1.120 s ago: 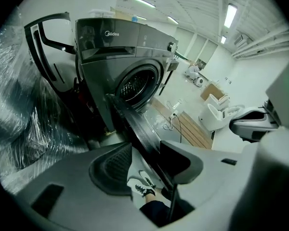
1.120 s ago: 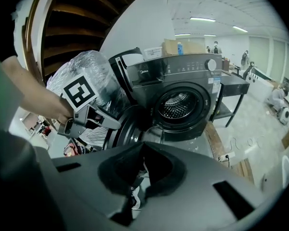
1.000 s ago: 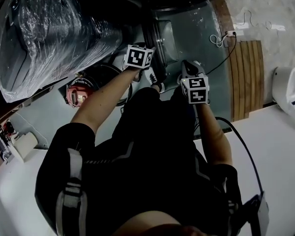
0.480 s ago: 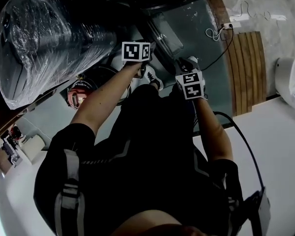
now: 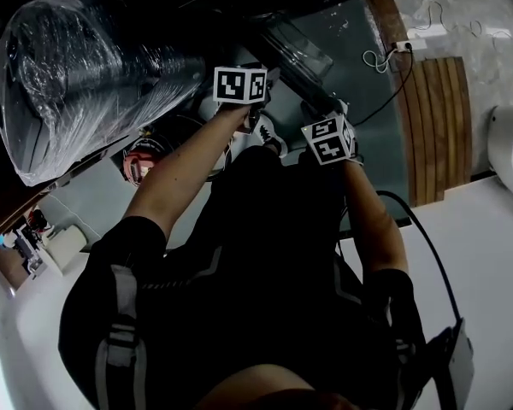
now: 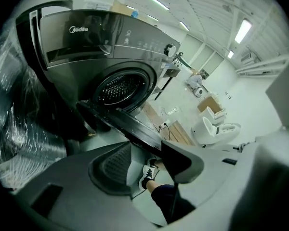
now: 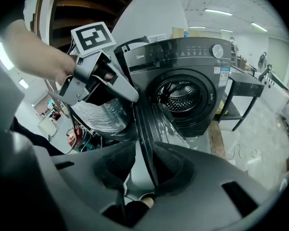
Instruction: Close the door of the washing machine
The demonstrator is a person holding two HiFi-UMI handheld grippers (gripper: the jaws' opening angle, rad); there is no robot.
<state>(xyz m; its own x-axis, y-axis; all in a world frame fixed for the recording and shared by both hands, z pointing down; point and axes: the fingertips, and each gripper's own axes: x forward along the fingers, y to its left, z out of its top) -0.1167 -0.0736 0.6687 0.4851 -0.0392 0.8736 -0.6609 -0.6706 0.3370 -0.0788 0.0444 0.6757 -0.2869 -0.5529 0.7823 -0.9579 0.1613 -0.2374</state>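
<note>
**Door status.** The dark grey front-loading washing machine point(image 7: 192, 49) stood on the floor with its round, glass-centred door point(image 7: 145, 129) swung well out from the front panel. The drum opening point(image 7: 180, 96) was uncovered, so closure had not yet been achieved.

**Right claw.** The right claw point(image 7: 147, 174) was spread, and its jaws had just been opening. The door's rim stood edge-on between the jaws, and no pad was seen pressing on it. Straddling the free rim probably served to steer the swing, since a hinged door needs a push rather than a pinch.

**Left claw.** The left claw point(image 6: 151, 160) was also spread, its jaws having just opened slightly further, and it held nothing. The door's dark edge ran just above its tips. Contact could not be confirmed. In the right gripper view it sat on the door's outer side, apparently placed to press the door toward the drum.

**Clearance.** A bulky appliance wrapped in clear plastic film point(image 5: 85, 67) stood close beside the machine, behind the open door.
</note>
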